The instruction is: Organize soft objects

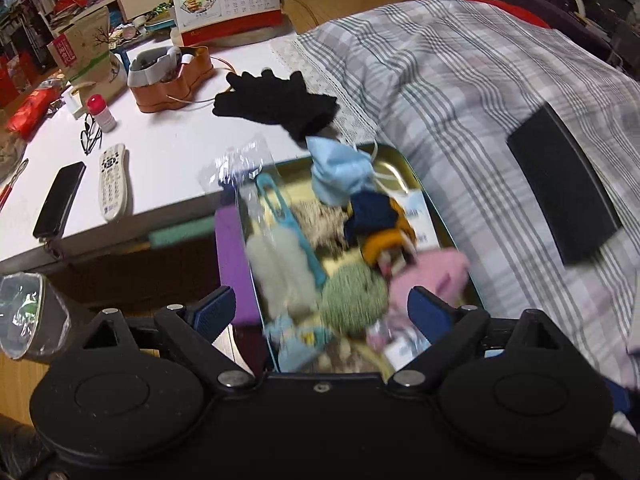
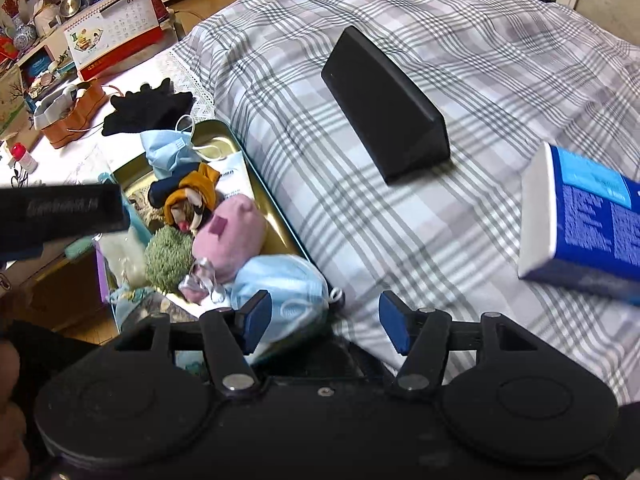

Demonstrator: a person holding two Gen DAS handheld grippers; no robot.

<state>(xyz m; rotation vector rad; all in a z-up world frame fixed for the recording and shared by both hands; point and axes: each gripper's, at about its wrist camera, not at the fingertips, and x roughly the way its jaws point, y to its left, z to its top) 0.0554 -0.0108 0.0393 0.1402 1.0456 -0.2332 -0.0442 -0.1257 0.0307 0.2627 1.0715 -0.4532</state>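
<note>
A gold tin tray [image 1: 394,168] sits between the white table and the bed, heaped with soft things: a green woolly ball [image 1: 354,300], a pink plush [image 1: 434,274], a navy and orange doll [image 1: 380,228], a blue face mask [image 1: 340,172] and a white fluffy duster [image 1: 280,268]. My left gripper [image 1: 320,316] hovers wide open over the tray's near end, holding nothing. A black glove [image 1: 276,100] lies on the table behind the tray. My right gripper [image 2: 326,320] is open at the tray's near corner. A second blue mask [image 2: 280,280] bulges beside its left pad [image 2: 256,316].
A black wedge-shaped box [image 2: 384,108] and a blue and white carton [image 2: 580,224] lie on the plaid bedspread [image 2: 400,240]. The white table [image 1: 172,152] carries a remote control [image 1: 114,184], a phone [image 1: 60,200], glasses, an orange holder [image 1: 172,80] and a desk calendar [image 1: 226,0].
</note>
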